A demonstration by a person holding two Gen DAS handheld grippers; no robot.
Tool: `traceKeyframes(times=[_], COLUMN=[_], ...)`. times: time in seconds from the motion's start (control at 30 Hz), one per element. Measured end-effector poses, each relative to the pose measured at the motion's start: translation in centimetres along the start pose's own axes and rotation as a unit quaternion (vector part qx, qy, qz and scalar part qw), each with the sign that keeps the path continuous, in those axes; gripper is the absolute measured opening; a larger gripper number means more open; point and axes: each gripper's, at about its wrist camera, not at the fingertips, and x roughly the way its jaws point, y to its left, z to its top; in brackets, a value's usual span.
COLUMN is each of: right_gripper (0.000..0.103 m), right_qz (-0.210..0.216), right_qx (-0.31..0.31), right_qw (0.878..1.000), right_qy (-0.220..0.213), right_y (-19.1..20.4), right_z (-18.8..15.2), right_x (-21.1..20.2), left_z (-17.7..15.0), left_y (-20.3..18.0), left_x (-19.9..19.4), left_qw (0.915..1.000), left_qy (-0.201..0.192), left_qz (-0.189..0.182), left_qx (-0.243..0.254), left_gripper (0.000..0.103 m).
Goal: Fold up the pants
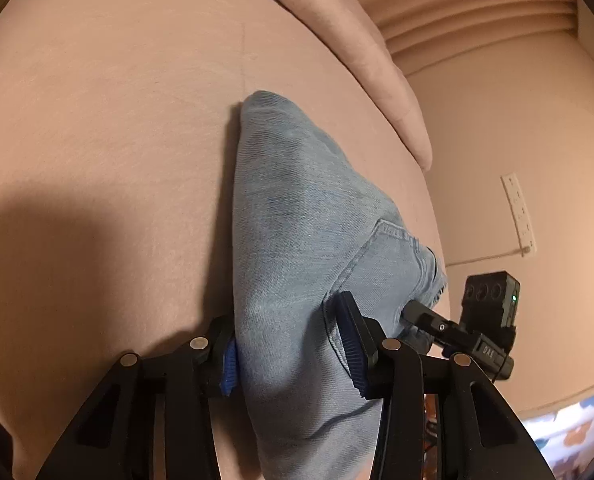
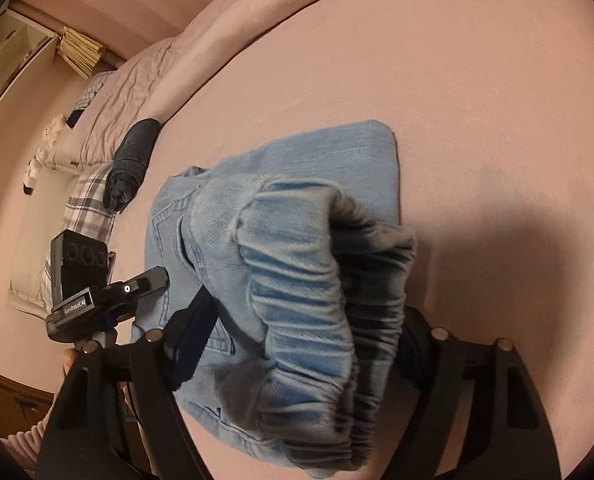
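Note:
Light blue denim pants [image 1: 297, 240] lie folded on a pink bed sheet [image 1: 117, 140]. My left gripper [image 1: 293, 356] is shut on a fold of the pants, the cloth bunched between its blue pads. In the right wrist view my right gripper [image 2: 297, 344] is shut on the gathered elastic waistband of the pants [image 2: 297, 280], lifted over the folded lower layer [image 2: 337, 160]. Each gripper shows in the other's view: the right gripper [image 1: 457, 332] at the pants' far side, the left gripper [image 2: 109, 296] at the left.
A pink duvet [image 1: 357, 40] lies bunched at the back. A dark rolled garment [image 2: 133, 160] and a plaid cloth [image 2: 89, 204] lie at the bed's left edge. A white wall socket [image 1: 519, 212] is on the wall. The bed edge is close behind the pants.

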Motion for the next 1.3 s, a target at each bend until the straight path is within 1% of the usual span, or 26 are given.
traceKeyframes(times=[0.13,0.17,0.27,0.33,0.37,0.4,0.47,0.5,0.53,0.57,0.6,0.63,0.67,0.7,0.77,0.83,0.9,1.1,1.3], right_gripper=[0.078,0.079,0.082,0.086,0.086,0.086,0.084,0.080,0.074,0.069,0.064,0.060,0.058,0.056,0.052,0.048,0.047,0.046,0.046], right_qz=[-0.031,-0.033,-0.022,-0.010,-0.005,-0.006,-0.020,-0.028,-0.037,-0.040,-0.031,-0.027,-0.029,-0.038,-0.051,-0.046,-0.028,-0.015,-0.009], right_qx=[-0.008,-0.005,0.009,0.016,0.021,0.021,0.012,0.006,-0.004,-0.007,-0.007,-0.008,-0.016,-0.029,-0.046,-0.053,-0.058,-0.084,-0.108], right_qw=[0.999,0.999,1.000,1.000,1.000,1.000,1.000,1.000,0.999,0.999,0.999,0.999,0.999,0.998,0.997,0.996,0.995,0.993,0.990], right_qy=[0.005,0.007,0.011,0.010,0.008,0.006,0.001,-0.002,-0.007,-0.011,-0.017,-0.021,-0.026,-0.032,-0.043,-0.060,-0.072,-0.087,-0.090], right_y=[1.2,1.1,0.8,0.5,0.3,0.3,0.9,1.2,1.4,1.5,1.5,1.3,1.6,2.2,3.3,4.1,4.8,7.1,9.6], right_z=[0.1,0.2,0.3,0.5,0.5,0.6,0.6,0.5,0.3,0.2,0.0,0.0,-0.2,-0.3,-0.4,-0.3,-0.1,0.2,1.8], right_x=[-0.1,0.0,0.1,0.3,0.4,0.5,0.6,0.6,0.5,0.4,0.0,-0.2,-0.4,-0.7,-1.1,-1.8,-2.5,-2.7,-1.6], left_z=[-1.1,-1.2,-0.9,-0.5,-0.4,-0.3,-0.6,-0.8,-0.9,-1.3,-1.5,-1.9,-2.2,-2.5,-2.9,-3.2,-3.2,-2.6,-0.2], left_y=[0.2,0.5,1.0,0.8,0.7,0.4,0.0,0.0,-0.2,-0.6,-1.2,-2.5,-3.3,-4.5,-6.0,-6.9,-7.1,-7.4,-6.7], left_x=[-0.4,-0.6,-0.5,0.0,0.1,0.2,0.1,-0.1,-0.2,-0.4,-0.5,-0.6,-0.7,-0.9,-1.3,-2.2,-3.2,-5.5,-7.1], left_qw=[0.9998,0.9998,0.9995,0.9993,0.9993,0.9996,0.9999,1.0000,1.0000,0.9998,0.9991,0.9964,0.9929,0.9873,0.9799,0.9746,0.9731,0.9669,0.9644], left_qy=[0.010,0.010,0.016,0.022,0.023,0.022,0.011,0.006,-0.001,-0.011,-0.017,-0.026,-0.031,-0.037,-0.046,-0.059,-0.070,-0.100,-0.119], left_qz=[-0.015,-0.015,-0.022,-0.022,-0.020,-0.014,-0.002,0.002,0.005,0.015,0.029,0.057,0.079,0.103,0.124,0.136,0.136,0.151,0.158], left_qx=[-0.001,-0.002,-0.018,-0.021,-0.019,-0.015,-0.002,0.001,0.002,0.010,0.025,0.057,0.083,0.115,0.150,0.168,0.172,0.180,0.175], left_gripper=[0.044,0.044,0.044,0.044,0.039,0.039,0.034,0.032,0.031,0.030,0.029,0.027,0.025,0.023,0.022,0.022,0.022,0.022,0.022])
